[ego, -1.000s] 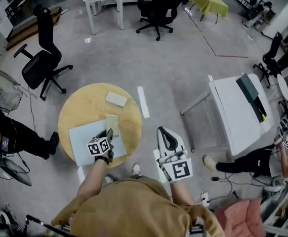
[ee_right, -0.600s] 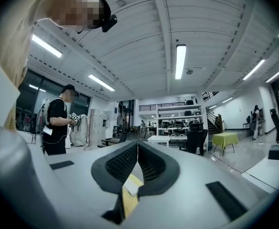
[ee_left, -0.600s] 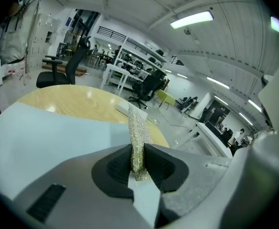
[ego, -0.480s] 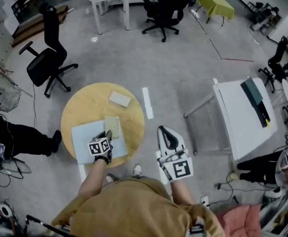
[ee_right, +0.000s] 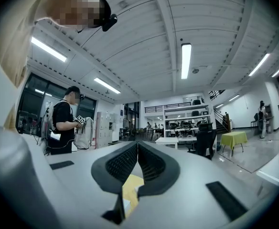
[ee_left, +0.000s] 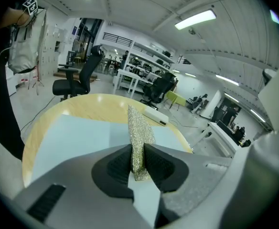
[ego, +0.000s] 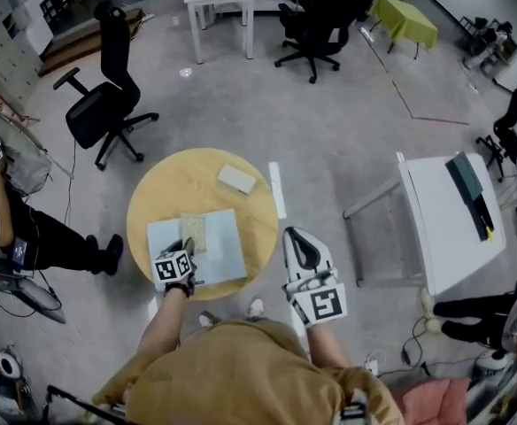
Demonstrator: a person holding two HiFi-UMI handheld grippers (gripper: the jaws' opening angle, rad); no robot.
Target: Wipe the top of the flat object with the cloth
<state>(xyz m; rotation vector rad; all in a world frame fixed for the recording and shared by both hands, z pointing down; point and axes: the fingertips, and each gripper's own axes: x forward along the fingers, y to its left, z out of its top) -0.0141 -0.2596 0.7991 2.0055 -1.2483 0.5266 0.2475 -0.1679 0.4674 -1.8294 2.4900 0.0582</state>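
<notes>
A pale blue flat board (ego: 223, 248) lies on the round wooden table (ego: 174, 187), toward its near edge. A yellow-green cloth (ego: 194, 232) rests on the board's left part. My left gripper (ego: 188, 250) is shut on the cloth's near end; in the left gripper view the glittery cloth (ee_left: 139, 130) runs out from between the jaws across the board (ee_left: 77, 135). My right gripper (ego: 297, 248) hangs off the table's right side, jaws shut with nothing between them (ee_right: 137, 156), pointing up and away.
A small white block (ego: 236, 179) lies on the far part of the table. Office chairs (ego: 108, 96), a white desk (ego: 453, 224) at right and a person (ego: 11, 220) at left surround the table.
The head camera has shifted, so the table appears further right. The left gripper with the cloth sits slightly nearer the board's left edge. The right gripper has not moved.
</notes>
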